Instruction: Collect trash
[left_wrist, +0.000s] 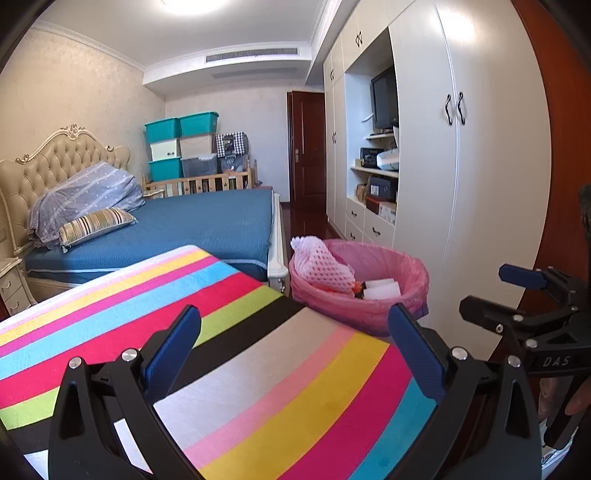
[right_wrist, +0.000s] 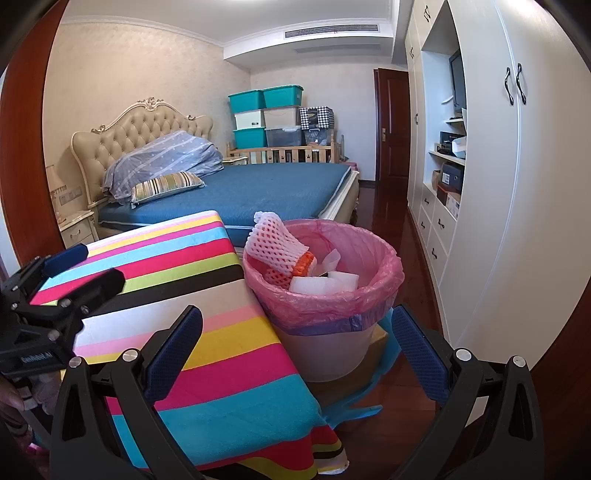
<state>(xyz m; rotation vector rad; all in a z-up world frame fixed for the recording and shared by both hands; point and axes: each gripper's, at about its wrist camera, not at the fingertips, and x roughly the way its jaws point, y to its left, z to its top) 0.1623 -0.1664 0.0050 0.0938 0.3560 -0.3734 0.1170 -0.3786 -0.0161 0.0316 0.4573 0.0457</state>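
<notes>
Bedroom with a blue-covered bed (right_wrist: 280, 188) at the far left, teal storage boxes (right_wrist: 266, 99) stacked behind it, and white wardrobes (right_wrist: 517, 184) running down the right wall. Close in front stands a table under a striped cloth (left_wrist: 258, 369) in bright colours, its top bare.

Just beside the table's right edge sits the waste bin (right_wrist: 332, 350), white with a pink liner (right_wrist: 369, 295) folded over its rim. Inside lies the trash: a pink foam fruit net (right_wrist: 275, 240) leaning on the near-left rim with its tip poking above it, something orange (right_wrist: 304, 266) under it, and white foam pieces (right_wrist: 325, 282) in the middle.

Left gripper (left_wrist: 295, 350) hangs over the striped cloth, its blue-padded fingers spread wide with nothing between them. Right gripper (right_wrist: 295, 350) is held just right of it, level with the table's corner and facing the bin, its fingers just as wide apart and also empty. Each claw shows at the edge of the other's view
</notes>
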